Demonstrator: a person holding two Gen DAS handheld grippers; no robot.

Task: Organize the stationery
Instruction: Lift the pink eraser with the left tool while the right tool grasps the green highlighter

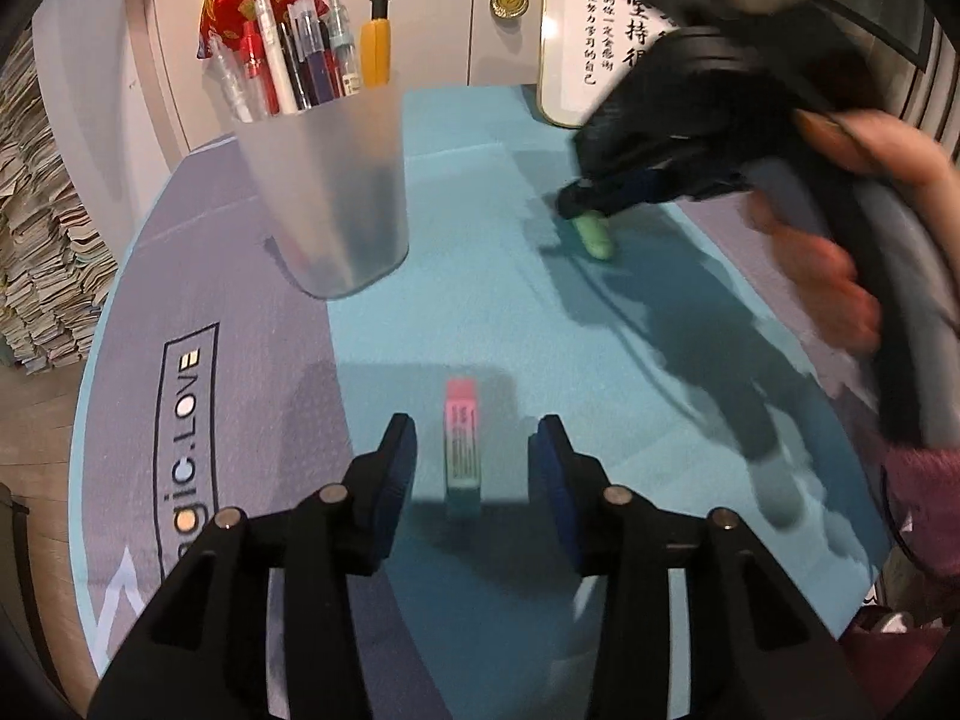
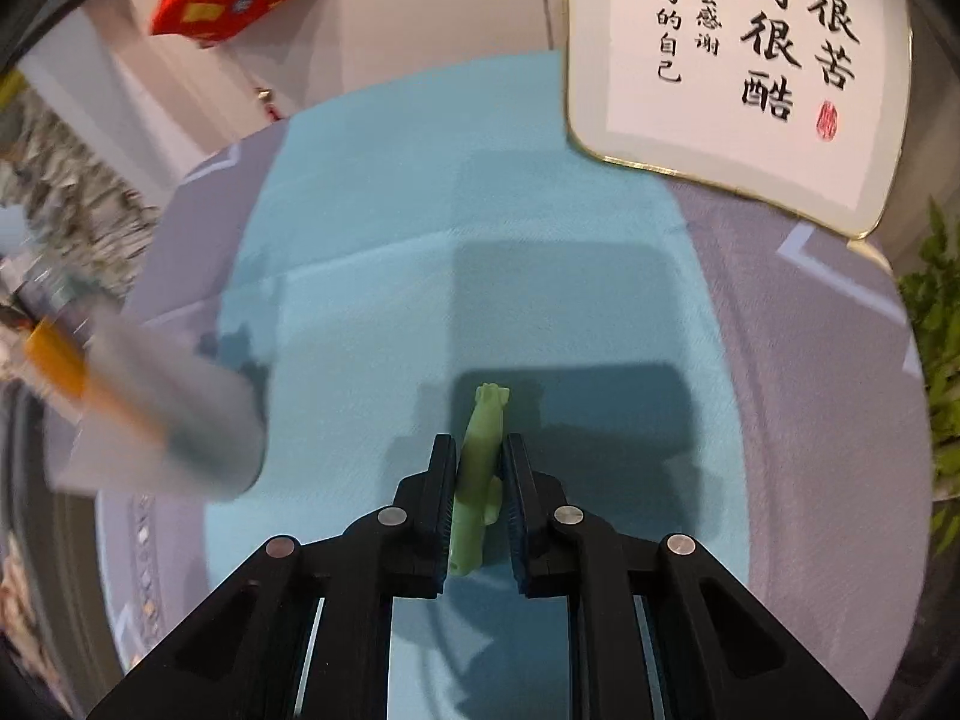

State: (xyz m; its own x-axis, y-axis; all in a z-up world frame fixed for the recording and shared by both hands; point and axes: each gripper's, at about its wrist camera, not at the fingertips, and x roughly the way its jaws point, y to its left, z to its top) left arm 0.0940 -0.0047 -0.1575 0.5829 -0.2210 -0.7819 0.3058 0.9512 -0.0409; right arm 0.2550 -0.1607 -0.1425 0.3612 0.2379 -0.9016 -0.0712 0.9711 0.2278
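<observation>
Right gripper [image 2: 480, 468] clenches green eraser [image 2: 480, 456]; left gripper [image 1: 474, 450] released, straddling pink eraser [image 1: 462, 438]. Left view alone shows mat [image 1: 252, 300] lettering "LOVE", pen cup [image 1: 336, 192].

both views are evenly lit from above, a little cool in tone, with soft dark shadows falling on the blue mat [image 1: 480, 192] toward the lower right. the fisheye bends edges hard and leaves black corners. motion blur smears the hand [image 1: 840, 228] at right in the left wrist view and the frosted cup [image 2: 168, 420] at left in the right wrist view.
</observation>
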